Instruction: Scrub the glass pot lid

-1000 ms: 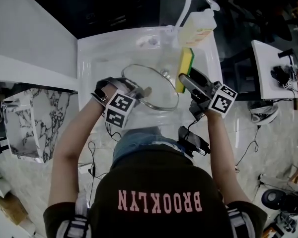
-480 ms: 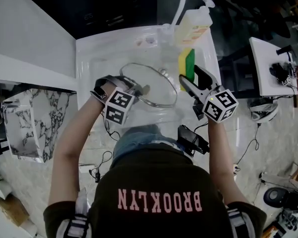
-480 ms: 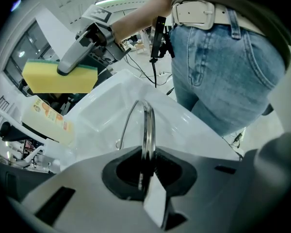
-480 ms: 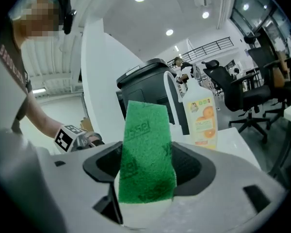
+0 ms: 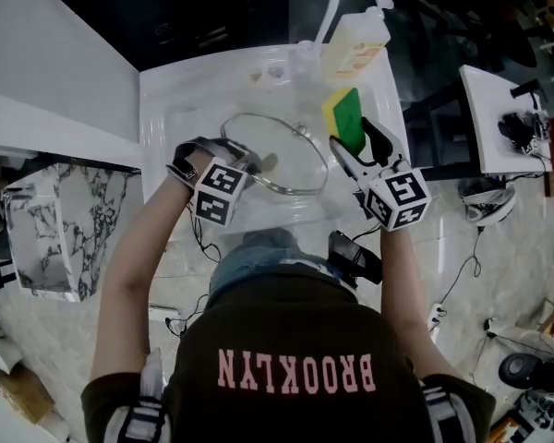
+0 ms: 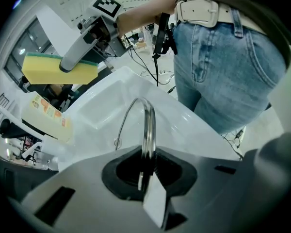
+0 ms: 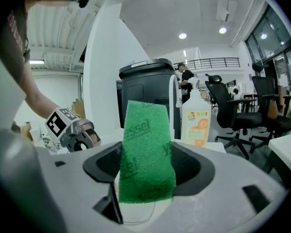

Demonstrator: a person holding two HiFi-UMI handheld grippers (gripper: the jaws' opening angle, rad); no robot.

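The left gripper (image 5: pixel 257 166) is clenched on the near rim of the glass lid (image 5: pixel 286 150), which hangs tilted over the white sink (image 5: pixel 166 100) in the upper middle of the head view. In the left gripper view the metal rim runs edge-on straight into the jaws, pinched between them. The right gripper (image 5: pixel 353 141) is closed on a sponge (image 5: pixel 343 113), green pad up and yellow foam under, just off the lid's right rim. Whether sponge and lid touch cannot be told from any view.

Open room lies on the left of the basin, where the floor of the sink is bare out to its left wall. The right side is crowded: a soap bottle (image 5: pixel 355 49) stands on the sink's upper right corner, just beyond the sponge, and a white faucet (image 5: pixel 331 7) curves up beside it. Past the sink's right edge there is a drop to the floor, then a white surface (image 5: pixel 485 109) carrying dark gear near the frame's right edge.

The person's body covers the sink's near edge at the frame's bottom centre. The lid's glass is nearly invisible against the white basin; only its rim reads clearly. In the right gripper view the sponge blocks most of what lies ahead.
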